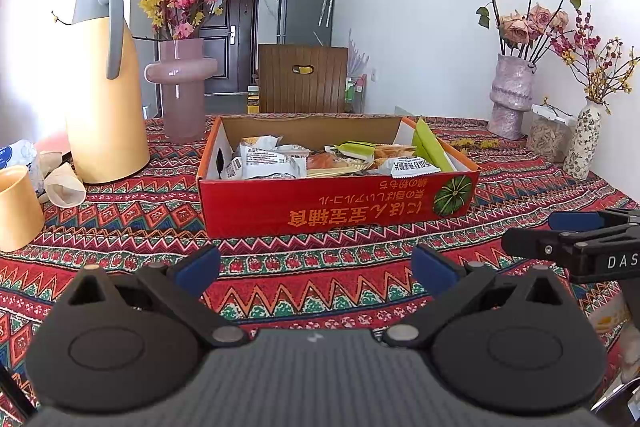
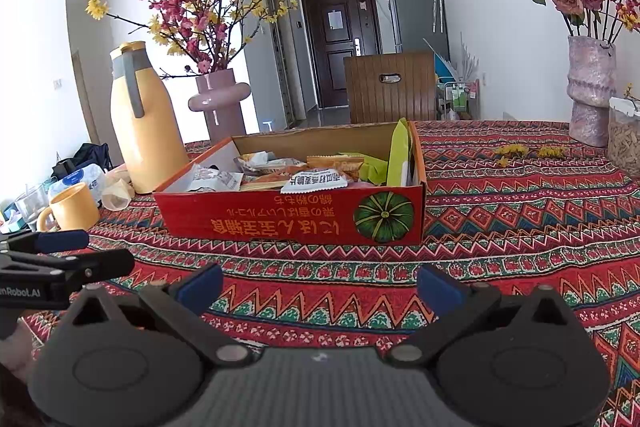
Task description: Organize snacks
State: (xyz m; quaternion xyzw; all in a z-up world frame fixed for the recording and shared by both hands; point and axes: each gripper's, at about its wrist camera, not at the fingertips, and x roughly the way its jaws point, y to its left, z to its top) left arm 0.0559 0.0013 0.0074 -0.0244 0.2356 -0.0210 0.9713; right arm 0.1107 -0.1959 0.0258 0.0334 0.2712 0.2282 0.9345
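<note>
From the left wrist camera, the left gripper hangs low over the patterned tablecloth with its blue-padded fingers spread wide and nothing between them; neither pad touches anything. Straight ahead, well apart from the fingertips, sits the red cardboard box with a green pumpkin printed on its near wall, and inside it lie the snack packets, a loose heap of white, orange and green wrappers. A yellow thermos jug and a pink vase stand to the left of the box, with a yellow mug nearer the camera. The right gripper enters at the right edge seen from the side, and how far it is spread cannot be told from here. From the right wrist camera, the right gripper likewise hovers above the tablecloth, fingers wide apart and empty, touching nothing. The box lies ahead and slightly left, the snack packets piled inside it and a green packet standing upright against its right wall. The left gripper shows side-on at the left edge.
</note>
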